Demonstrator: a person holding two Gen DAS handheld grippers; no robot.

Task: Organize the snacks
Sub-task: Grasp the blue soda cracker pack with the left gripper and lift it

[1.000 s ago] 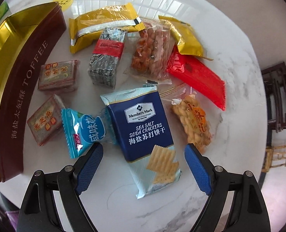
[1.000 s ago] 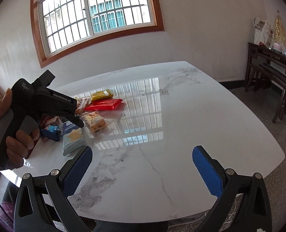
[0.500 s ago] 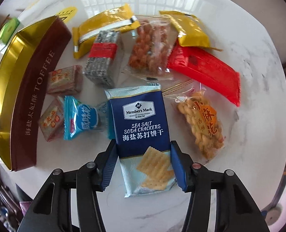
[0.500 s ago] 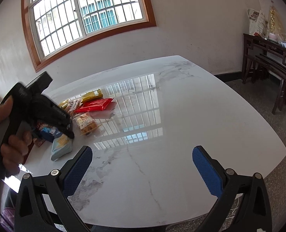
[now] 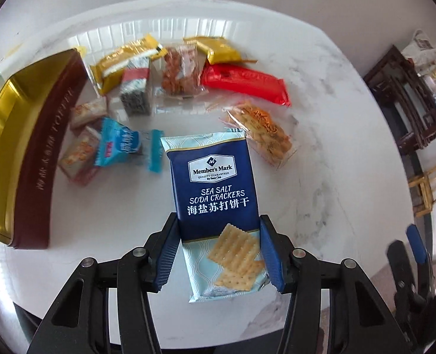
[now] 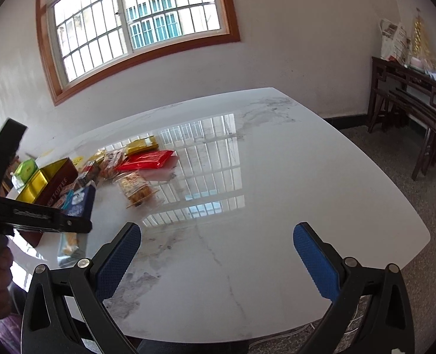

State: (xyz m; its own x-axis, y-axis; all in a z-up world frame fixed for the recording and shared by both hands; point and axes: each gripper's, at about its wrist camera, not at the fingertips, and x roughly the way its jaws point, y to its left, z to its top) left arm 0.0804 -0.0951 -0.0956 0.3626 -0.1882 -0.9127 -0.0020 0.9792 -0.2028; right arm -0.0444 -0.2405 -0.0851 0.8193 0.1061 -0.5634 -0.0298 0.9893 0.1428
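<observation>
My left gripper is shut on a blue sea salt soda cracker pack, pads pressing its two long sides near the lower end. The pack hangs off the white marble table, nearer than the snack pile. In the right wrist view the same pack shows under the left gripper's black body. A brown toffee tin with a gold inside lies open at the left. My right gripper is open over bare table, holding nothing.
Loose snacks lie beyond the pack: a red pack, fried twists, a yellow pack, a blue candy pack, small brown cakes. A dark wooden side table stands at the right wall.
The left gripper's jaws closed on the cracker pack, then carried it up and back from the pile toward the near table edge. The right gripper stayed where it was.
</observation>
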